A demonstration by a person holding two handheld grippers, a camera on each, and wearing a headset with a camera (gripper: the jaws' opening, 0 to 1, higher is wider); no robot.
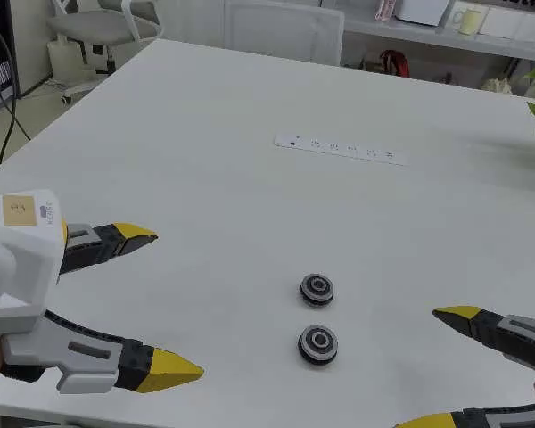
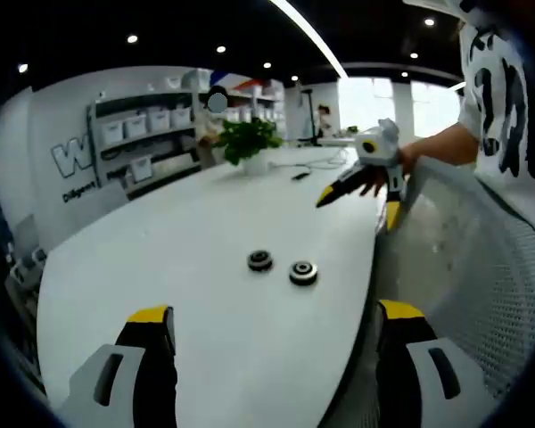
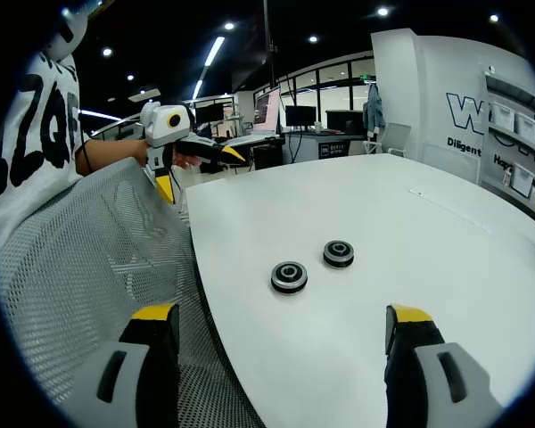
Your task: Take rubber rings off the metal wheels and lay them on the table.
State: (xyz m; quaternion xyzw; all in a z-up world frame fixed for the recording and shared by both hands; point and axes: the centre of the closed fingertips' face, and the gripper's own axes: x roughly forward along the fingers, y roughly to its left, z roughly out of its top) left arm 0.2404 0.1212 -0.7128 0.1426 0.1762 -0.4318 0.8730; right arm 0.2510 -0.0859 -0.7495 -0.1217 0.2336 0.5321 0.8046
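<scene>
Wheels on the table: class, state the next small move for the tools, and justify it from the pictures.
Probably move the right tool to the nearer wheel to steady it. It and the left tool are open and hold nothing; both wheels wear their rubber rings.

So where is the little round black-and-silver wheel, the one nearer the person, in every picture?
Head view: the nearer black-rimmed metal wheel lies low, a little right of centre, just below its twin.
Left gripper view: it is the right one of the pair, near the middle.
Right gripper view: it is the left one of the pair, near the middle.
Shared landmark: the second black-rimmed metal wheel, close beside it on the white table in all three.
</scene>
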